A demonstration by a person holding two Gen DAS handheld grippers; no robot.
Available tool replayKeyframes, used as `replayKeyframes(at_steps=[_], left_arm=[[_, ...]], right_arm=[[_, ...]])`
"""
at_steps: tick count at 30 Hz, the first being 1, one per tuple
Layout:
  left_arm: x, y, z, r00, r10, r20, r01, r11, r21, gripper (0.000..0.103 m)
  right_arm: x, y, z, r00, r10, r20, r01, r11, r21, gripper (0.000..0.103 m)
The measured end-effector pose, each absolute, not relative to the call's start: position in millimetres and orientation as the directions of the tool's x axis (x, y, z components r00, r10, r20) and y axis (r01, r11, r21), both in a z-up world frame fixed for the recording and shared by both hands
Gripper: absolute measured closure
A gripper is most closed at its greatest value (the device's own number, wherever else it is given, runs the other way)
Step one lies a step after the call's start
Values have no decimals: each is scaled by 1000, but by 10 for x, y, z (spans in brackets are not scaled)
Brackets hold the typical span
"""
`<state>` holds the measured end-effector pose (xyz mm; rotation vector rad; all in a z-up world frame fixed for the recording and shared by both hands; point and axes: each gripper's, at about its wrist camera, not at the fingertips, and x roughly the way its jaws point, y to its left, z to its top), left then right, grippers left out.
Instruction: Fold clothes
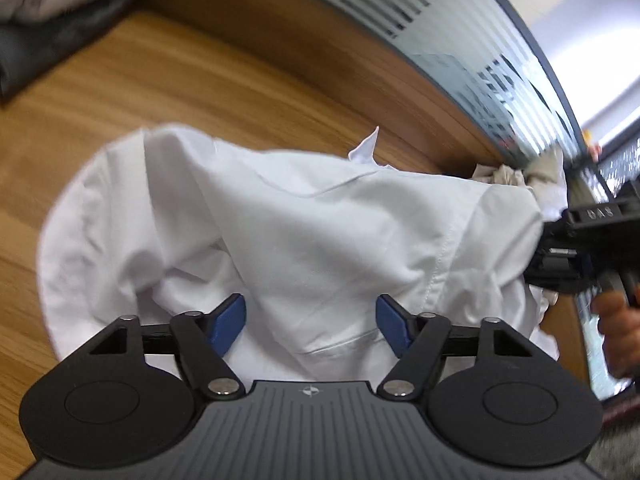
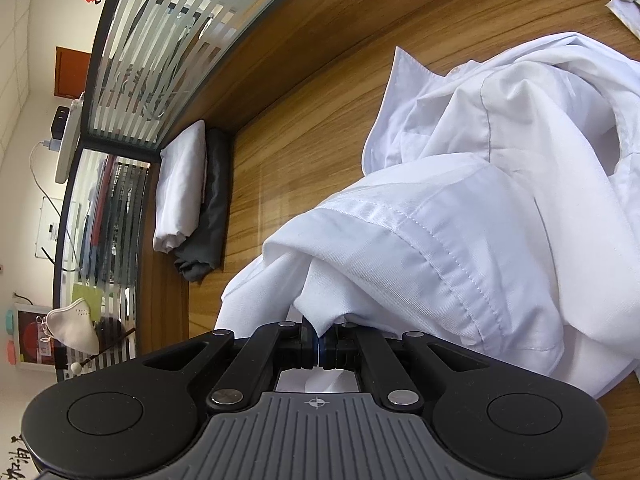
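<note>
Garment: a crumpled white shirt (image 1: 304, 236) lies heaped on the wooden table (image 1: 168, 92), collar end toward the glass partition (image 1: 448, 28).
Left gripper (image 1: 311, 326): jaws apart, blue pads (image 1: 230, 322) on either side of a shirt fold, not pressing it.
Right gripper (image 2: 318, 344): jaws together, clamped on a pinch of the shirt's edge.
Right hand (image 1: 618, 332): seen at the left view's edge, holding the right gripper's handle.
Finished stack: a folded white garment (image 2: 180, 188) on a folded dark garment (image 2: 212, 208), well apart from the shirt, by the partition.

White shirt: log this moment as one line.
white shirt: crumpled on table | right gripper: shut on shirt | left gripper: open above it
</note>
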<state>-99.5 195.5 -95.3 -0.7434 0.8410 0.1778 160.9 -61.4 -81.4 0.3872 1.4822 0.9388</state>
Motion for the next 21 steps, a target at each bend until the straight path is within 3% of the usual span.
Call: replayKeyframes(at_steps=[1, 4, 5, 6, 9, 16, 21], left_arm=[[-969, 1951, -1003, 667, -153, -730, -429, 721, -544, 31], [-920, 1929, -1104, 656, -176, -734, -444, 696, -564, 48], [-906, 1920, -1128, 651, -178, -738, -450, 692, -564, 74], [-892, 1911, -1133, 641, -162, -750, -461, 701, -545, 90], [-894, 1854, -1048, 634, -71, -770, -488, 736, -470, 101], [-822, 1820, -735, 581, 157, -799, -589, 758, -279, 102], [-776, 1905, -429, 557, 322, -766, -658, 734, -170, 103]], right_arm=[[1610, -618, -813, -168, 728, -665, -291, 608, 739, 100], [1614, -630, -810, -169, 730, -663, -289, 606, 741, 100], [1615, -635, -808, -169, 731, -661, -287, 605, 742, 100], [1615, -645, -802, -168, 733, -659, -284, 604, 745, 100], [1616, -681, -780, -167, 743, -648, -275, 596, 755, 100], [1659, -890, -517, -152, 797, -584, -236, 545, 805, 100], [1760, -1206, -140, -115, 857, -503, -200, 476, 856, 101]])
